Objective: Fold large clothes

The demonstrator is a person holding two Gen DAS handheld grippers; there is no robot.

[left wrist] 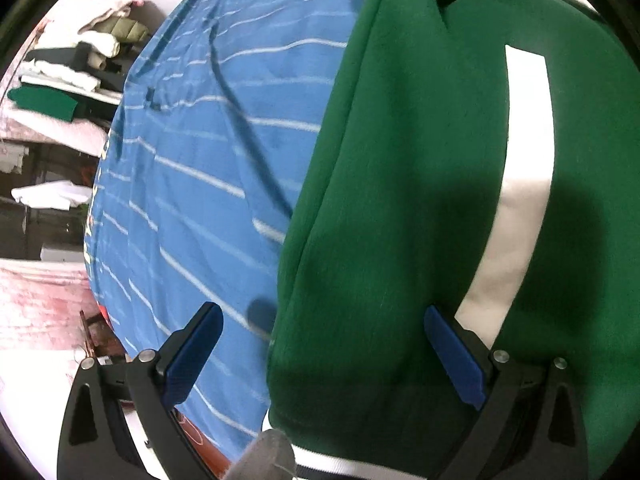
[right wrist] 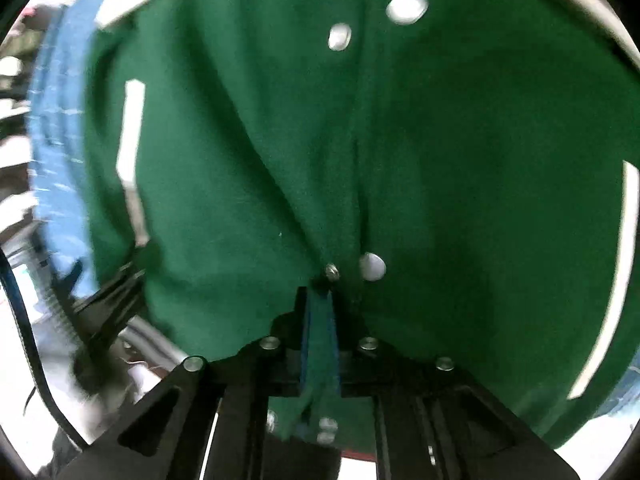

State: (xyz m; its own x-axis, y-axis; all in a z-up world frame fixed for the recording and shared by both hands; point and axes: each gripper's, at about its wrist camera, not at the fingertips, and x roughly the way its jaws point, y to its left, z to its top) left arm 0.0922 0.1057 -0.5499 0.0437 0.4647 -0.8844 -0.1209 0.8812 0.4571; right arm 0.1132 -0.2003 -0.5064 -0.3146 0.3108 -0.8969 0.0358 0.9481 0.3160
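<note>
The green jacket (right wrist: 420,168) lay spread over a blue striped cloth (left wrist: 200,168), its front facing up, white snaps (right wrist: 373,267) running along the placket and a white stripe (left wrist: 516,200) down each side. My right gripper (right wrist: 320,304) had a fold of that green fabric pinched at the placket edge, just below the lowest snap; its blue pads were drawn nearly together with the cloth squeezed between them, and a strip of it hung back toward my hand. My left gripper (left wrist: 324,360) stood wide open above the jacket's side edge, holding nothing: one blue pad (left wrist: 192,360) over the striped cloth, the other over the green beside the white stripe. Beyond the blue cloth, off to the left, piles of folded clothes (left wrist: 80,56) sat on shelves, among them another green piece (left wrist: 40,102).
</note>
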